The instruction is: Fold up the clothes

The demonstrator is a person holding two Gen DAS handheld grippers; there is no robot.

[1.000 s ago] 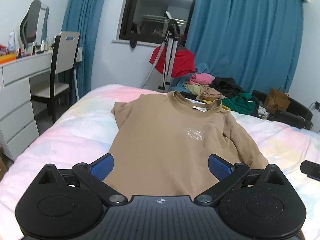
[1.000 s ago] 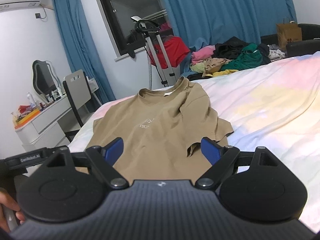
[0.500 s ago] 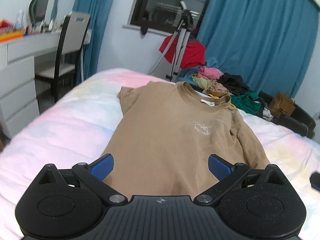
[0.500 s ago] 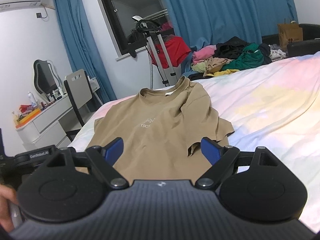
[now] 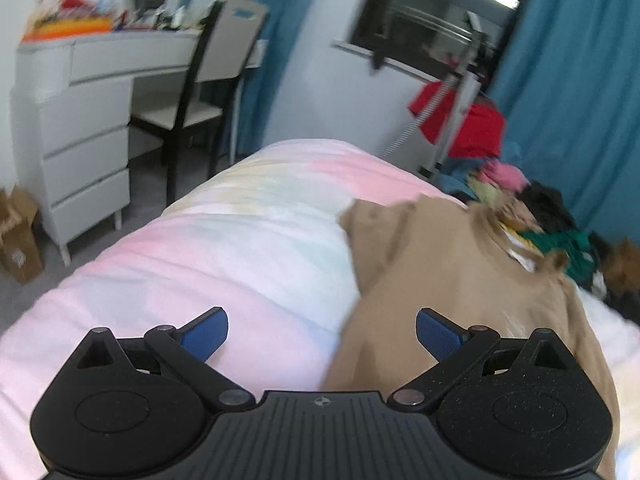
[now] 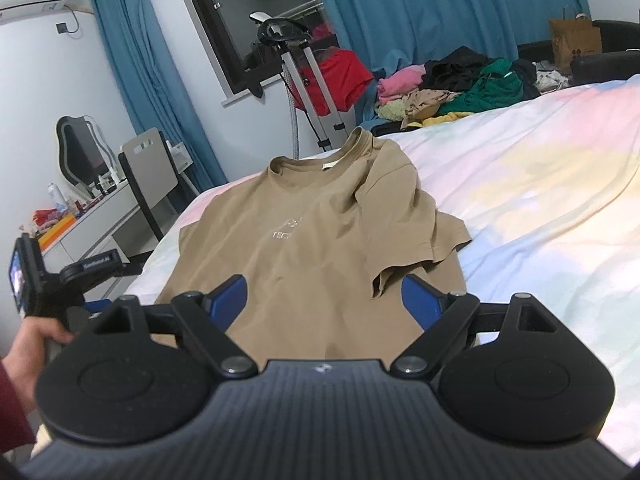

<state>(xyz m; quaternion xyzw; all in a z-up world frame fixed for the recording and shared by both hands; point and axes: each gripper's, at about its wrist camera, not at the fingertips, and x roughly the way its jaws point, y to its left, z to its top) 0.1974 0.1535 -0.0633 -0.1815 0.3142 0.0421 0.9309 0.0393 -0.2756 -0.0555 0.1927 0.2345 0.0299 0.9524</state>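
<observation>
A tan T-shirt (image 6: pixel 316 236) lies face up on the pastel bed cover (image 6: pixel 540 184), collar toward the far edge, its right sleeve (image 6: pixel 424 248) folded over the body. My right gripper (image 6: pixel 322 300) hovers open above the shirt's lower part, nothing between its blue pads. In the blurred left wrist view, my left gripper (image 5: pixel 322 334) is open over the shirt's left edge; the tan T-shirt (image 5: pixel 448 280) fills the right side and the bare bed cover (image 5: pixel 240 248) the left. A hand (image 6: pixel 36 340) holds the left gripper at the left of the right wrist view.
A pile of clothes (image 6: pixel 452 88) lies beyond the bed's far edge, beside a garment steamer stand (image 6: pixel 304 76) with a red garment. A white dresser (image 5: pixel 80 128) and a chair (image 5: pixel 208 92) stand left of the bed. A paper bag (image 6: pixel 576 44) sits at the far right.
My left gripper has swung to the left and rolled, so the shirt has shifted to the right of its view. The right gripper has stayed put.
</observation>
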